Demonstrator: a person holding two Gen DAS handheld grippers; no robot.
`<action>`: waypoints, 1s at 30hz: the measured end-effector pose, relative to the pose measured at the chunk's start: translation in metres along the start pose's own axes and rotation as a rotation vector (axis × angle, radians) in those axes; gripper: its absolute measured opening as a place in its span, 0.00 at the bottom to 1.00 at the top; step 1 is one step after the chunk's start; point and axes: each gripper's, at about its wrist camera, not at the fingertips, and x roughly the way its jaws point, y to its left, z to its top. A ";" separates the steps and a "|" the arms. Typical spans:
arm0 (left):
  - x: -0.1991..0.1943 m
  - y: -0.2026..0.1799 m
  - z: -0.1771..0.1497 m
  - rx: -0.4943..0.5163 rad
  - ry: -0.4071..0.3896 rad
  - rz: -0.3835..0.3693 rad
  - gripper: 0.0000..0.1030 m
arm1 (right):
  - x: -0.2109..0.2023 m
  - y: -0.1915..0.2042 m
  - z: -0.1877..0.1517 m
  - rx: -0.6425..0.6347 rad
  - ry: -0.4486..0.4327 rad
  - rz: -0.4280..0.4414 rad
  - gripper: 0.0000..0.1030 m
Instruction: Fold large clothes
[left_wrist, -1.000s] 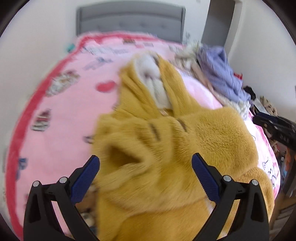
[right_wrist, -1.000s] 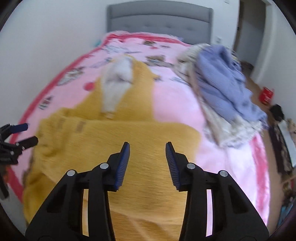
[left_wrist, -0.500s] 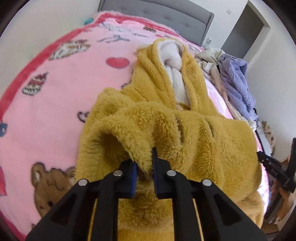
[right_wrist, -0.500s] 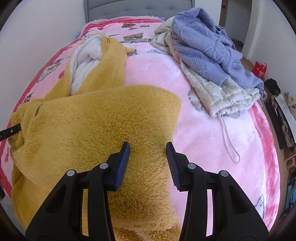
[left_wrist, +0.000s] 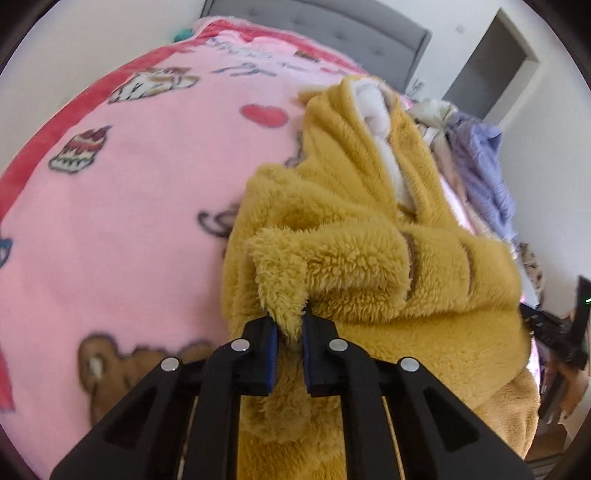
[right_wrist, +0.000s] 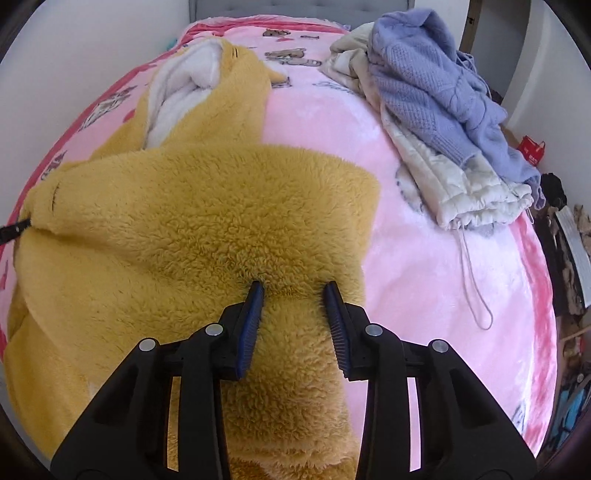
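A fluffy mustard-yellow fleece garment (left_wrist: 369, 266) with a white-lined hood (left_wrist: 376, 110) lies on the pink bed. It also shows in the right wrist view (right_wrist: 192, 221), folded over itself, hood (right_wrist: 184, 81) at the far left. My left gripper (left_wrist: 287, 325) is shut on a fold at the garment's left edge. My right gripper (right_wrist: 294, 291) is half open, its jaws pressed into the fleece on both sides of a thick ridge near the right edge. The left gripper's tip (right_wrist: 14, 230) shows at the far left of the right wrist view.
The pink cartoon-print blanket (left_wrist: 129, 203) covers the bed (right_wrist: 424, 258). A lilac knit sweater (right_wrist: 436, 92) and a white quilted garment (right_wrist: 454, 192) with a drawstring lie piled at the right. A grey headboard (left_wrist: 332, 33) stands behind. Clutter lies on the floor right of the bed.
My left gripper went from wide open to shut on the garment's left fold. My right gripper came down lower into the fleece, jaws still apart. The garment's upper layer is now pulled over.
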 end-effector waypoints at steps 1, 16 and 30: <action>0.000 0.001 0.002 0.018 0.008 -0.019 0.13 | 0.001 -0.001 -0.001 0.009 -0.004 0.001 0.33; -0.069 -0.100 -0.046 0.186 -0.129 -0.056 0.69 | -0.075 0.029 -0.019 -0.008 -0.160 0.119 0.27; 0.003 -0.035 -0.080 -0.055 0.011 -0.027 0.37 | -0.008 0.041 -0.062 -0.008 0.001 0.027 0.26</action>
